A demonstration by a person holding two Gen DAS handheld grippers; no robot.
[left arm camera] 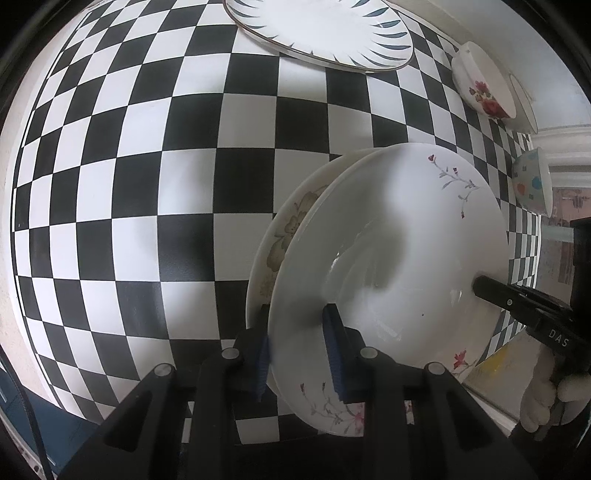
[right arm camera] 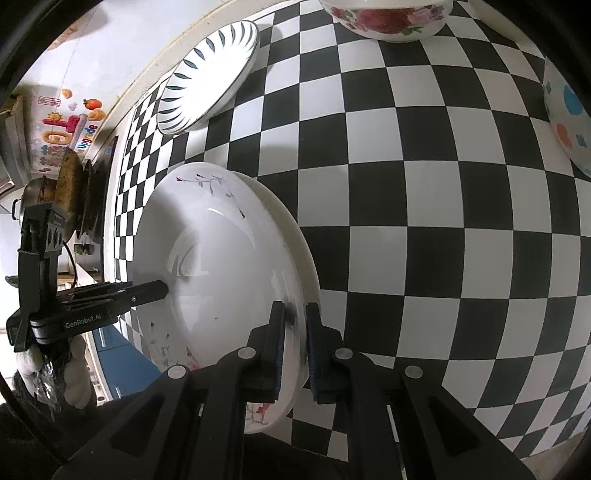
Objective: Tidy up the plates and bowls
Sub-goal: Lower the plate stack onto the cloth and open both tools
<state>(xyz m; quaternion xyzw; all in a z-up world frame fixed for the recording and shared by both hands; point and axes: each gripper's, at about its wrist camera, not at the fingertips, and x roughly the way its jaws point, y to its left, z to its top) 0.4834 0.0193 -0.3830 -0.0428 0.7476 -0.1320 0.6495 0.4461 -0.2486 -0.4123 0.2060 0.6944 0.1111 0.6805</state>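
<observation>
My left gripper (left arm camera: 299, 347) and right gripper (right arm camera: 295, 350) each clamp opposite rims of a white floral plate (left arm camera: 388, 258), which sits on a second flowered plate (left arm camera: 288, 229) above the checkered table (left arm camera: 147, 184). It is glossy, with thin branch sprigs. Stacking seems half done: a leaf-rimmed plate (right arm camera: 207, 77) and three bowls, the rose bowl (right arm camera: 384, 18) among them, lie scattered.

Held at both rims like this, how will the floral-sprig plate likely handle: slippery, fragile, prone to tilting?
The floral-sprig plate looks glazed and glossy, so probably slippery against the left gripper and right gripper. It seems rigid ceramic, likely chip-prone. It partly overlaps the plate beneath, so it may slide.
</observation>
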